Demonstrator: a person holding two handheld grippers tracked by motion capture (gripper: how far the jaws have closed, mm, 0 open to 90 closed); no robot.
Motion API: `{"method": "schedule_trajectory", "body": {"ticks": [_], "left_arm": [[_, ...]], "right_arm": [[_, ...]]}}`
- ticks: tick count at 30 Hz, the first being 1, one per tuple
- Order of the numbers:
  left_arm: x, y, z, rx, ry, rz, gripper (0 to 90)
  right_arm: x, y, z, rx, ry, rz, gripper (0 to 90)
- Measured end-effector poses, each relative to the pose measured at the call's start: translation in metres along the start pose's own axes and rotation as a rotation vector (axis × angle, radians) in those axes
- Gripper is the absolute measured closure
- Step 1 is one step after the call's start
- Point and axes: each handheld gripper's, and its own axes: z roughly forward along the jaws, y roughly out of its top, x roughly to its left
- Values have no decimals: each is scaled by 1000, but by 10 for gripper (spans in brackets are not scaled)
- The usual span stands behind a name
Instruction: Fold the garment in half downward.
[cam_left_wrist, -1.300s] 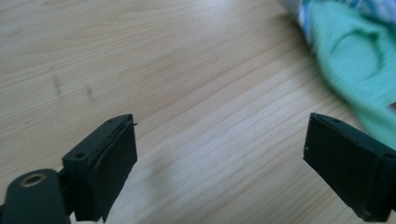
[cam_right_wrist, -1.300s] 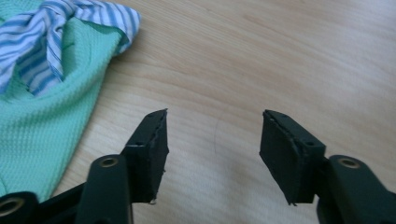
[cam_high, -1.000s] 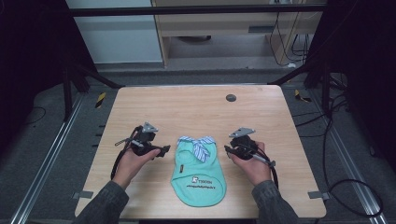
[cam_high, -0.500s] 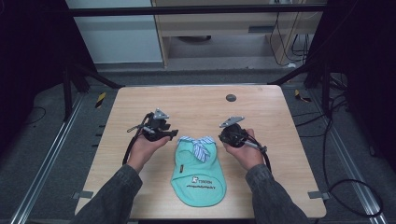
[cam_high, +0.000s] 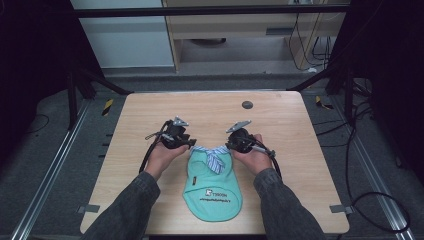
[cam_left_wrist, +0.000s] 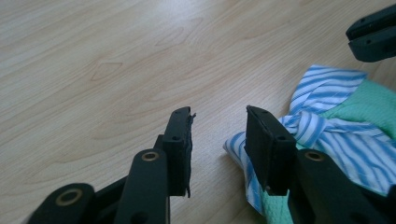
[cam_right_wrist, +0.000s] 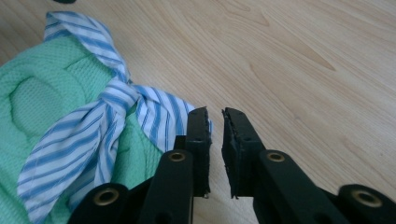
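Note:
A mint-green small shirt (cam_high: 212, 187) with a blue-and-white striped collar and tie (cam_high: 214, 156) lies flat on the wooden table (cam_high: 280, 120), collar toward the far side. My left gripper (cam_high: 191, 145) sits at the collar's left corner. In the left gripper view it (cam_left_wrist: 217, 140) is open, and the striped collar (cam_left_wrist: 327, 126) lies just beside its right jaw. My right gripper (cam_high: 229, 146) is at the collar's right corner. In the right gripper view it (cam_right_wrist: 215, 135) shows a narrow gap with bare wood behind, and the striped collar (cam_right_wrist: 154, 109) touches its left jaw.
A small dark round mark (cam_high: 247, 105) sits near the table's far edge. Cables (cam_high: 150, 152) trail from both grippers toward the person. The right gripper's jaws (cam_left_wrist: 373, 32) show at the top right of the left gripper view. Dark frame legs and floor cables surround the table.
Both grippers have moved forward and inward from beside the shirt's middle to the two corners of its collar. The shirt has not moved.

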Motion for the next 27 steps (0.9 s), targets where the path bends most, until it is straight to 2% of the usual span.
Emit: {"method": "schedule_trajectory", "body": {"ticks": [3, 8, 15, 19, 24, 27], "left_arm": [[-3, 4, 5, 4, 14, 11, 578], [-7, 6, 10, 26, 3, 21, 574], [-12, -2, 18, 63, 7, 50, 590], [-12, -6, 20, 70, 5, 43, 590], [-12, -12, 23, 82, 5, 43, 572], [-12, -13, 23, 78, 6, 38, 555]], "right_arm": [[0, 2, 5, -4, 4, 16, 785], [2, 3, 9, -6, 12, 16, 765], [2, 3, 14, -2, 16, 23, 750], [3, 3, 14, 2, 17, 27, 754], [4, 3, 19, 19, 24, 19, 706], [4, 2, 21, 27, 32, 32, 659]]}}
